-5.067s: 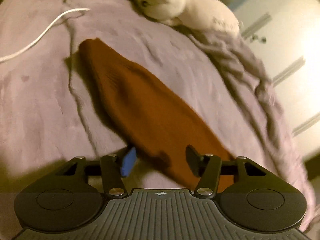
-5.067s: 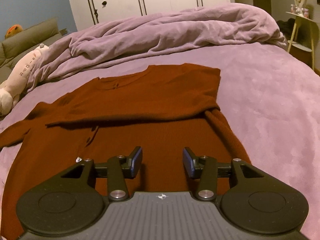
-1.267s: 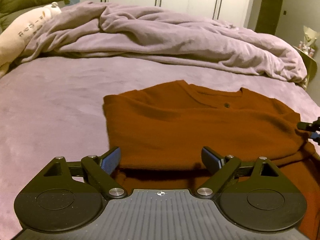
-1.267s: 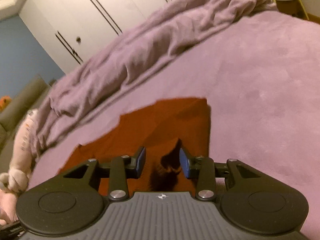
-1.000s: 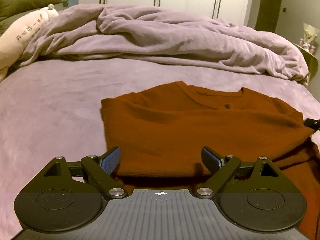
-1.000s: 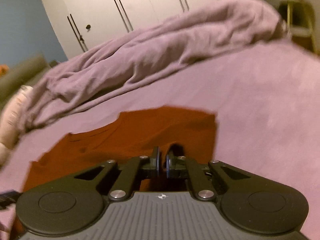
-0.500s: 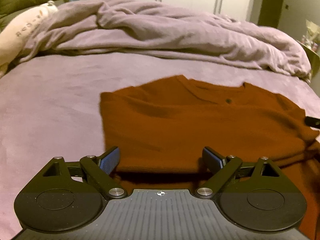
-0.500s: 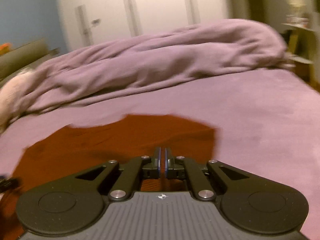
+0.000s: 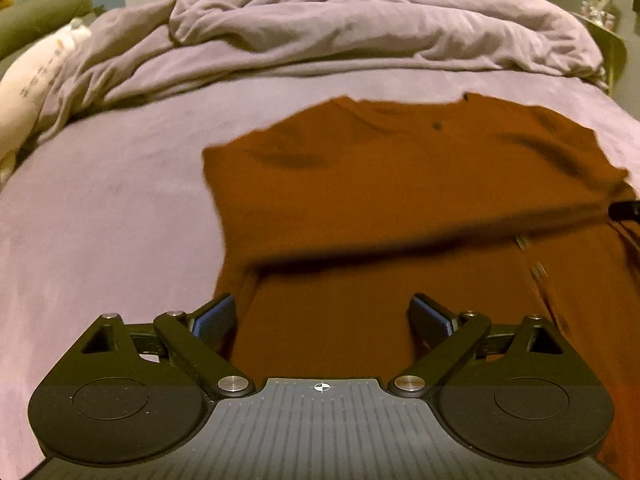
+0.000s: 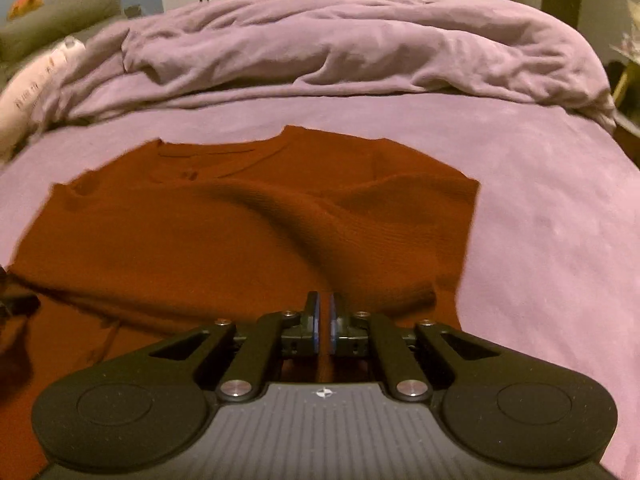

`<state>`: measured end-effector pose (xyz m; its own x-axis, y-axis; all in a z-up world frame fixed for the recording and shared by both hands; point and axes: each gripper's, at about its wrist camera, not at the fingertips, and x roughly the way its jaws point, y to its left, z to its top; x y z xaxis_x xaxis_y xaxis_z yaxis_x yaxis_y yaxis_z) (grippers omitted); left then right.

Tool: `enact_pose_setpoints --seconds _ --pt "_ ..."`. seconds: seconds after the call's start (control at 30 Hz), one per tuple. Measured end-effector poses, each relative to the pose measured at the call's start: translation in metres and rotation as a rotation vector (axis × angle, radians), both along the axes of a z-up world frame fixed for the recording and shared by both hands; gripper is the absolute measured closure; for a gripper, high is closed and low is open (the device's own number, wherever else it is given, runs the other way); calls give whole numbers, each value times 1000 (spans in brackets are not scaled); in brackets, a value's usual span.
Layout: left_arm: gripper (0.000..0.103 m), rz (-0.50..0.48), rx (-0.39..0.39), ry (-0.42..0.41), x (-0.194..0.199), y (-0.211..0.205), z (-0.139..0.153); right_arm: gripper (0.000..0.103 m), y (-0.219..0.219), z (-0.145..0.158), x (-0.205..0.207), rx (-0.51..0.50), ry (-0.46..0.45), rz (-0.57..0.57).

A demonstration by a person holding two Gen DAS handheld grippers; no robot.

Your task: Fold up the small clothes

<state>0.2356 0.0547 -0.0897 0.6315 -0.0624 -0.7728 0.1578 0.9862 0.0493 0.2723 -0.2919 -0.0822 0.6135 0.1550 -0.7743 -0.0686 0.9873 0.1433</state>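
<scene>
Right gripper (image 10: 323, 322): pads pressed nearly together, pinching a raised ridge of the rust-brown sweater (image 10: 248, 232). Cloth tents up from the fold straight into the tips, so it looks gripped, though the pinch point itself is partly hidden by the fingers. Left gripper (image 9: 322, 318): jaws spread wide, holding nothing, hovering over the near part of the sweater (image 9: 400, 184).

Sweater lies on the purple bedspread (image 10: 552, 208), neckline at the far side, sleeves folded in across the body. Rumpled duvet (image 10: 340, 52) is heaped at the far edge, a white plush toy (image 9: 28, 80) at far left.

Change: about a second ago the right jaws were apart over the right edge of the sweater; they shut right after and have stayed shut. Now the cloth is lifted into a ridge instead of lying flat. Reads as a grasp made and the pull for the next fold starting.

Left view: the sleeve fold edge, flat half a second ago, now lifts toward the right with a dark shadow beneath. The left tool has dropped closer, jaws unchanged. Five seconds ago the left sleeve still lay stretched out across the bed; now it's tucked in.
</scene>
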Motion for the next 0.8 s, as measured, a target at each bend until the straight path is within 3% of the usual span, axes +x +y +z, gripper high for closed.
enact_pose_setpoints --seconds 0.17,0.2,0.33,0.4,0.57,0.67,0.8 --pt "6 55 -69 70 -76 32 -1 72 -24 10 -109 155 57 14" --pt "6 63 -78 84 -90 37 0 66 -29 10 -134 171 75 5" --pt "6 110 -124 142 -139 57 0 65 -49 12 -217 209 95 -46" --pt "6 137 -130 159 -158 63 -2 58 -58 18 -243 216 100 -98" --pt "6 150 -208 185 -181 72 -6 58 -68 18 -265 242 95 -136" --pt "18 165 -284 196 -182 76 -7 58 -64 16 -261 241 88 -130" --pt "27 174 -302 220 -182 75 -10 58 -63 8 -256 259 112 -152"
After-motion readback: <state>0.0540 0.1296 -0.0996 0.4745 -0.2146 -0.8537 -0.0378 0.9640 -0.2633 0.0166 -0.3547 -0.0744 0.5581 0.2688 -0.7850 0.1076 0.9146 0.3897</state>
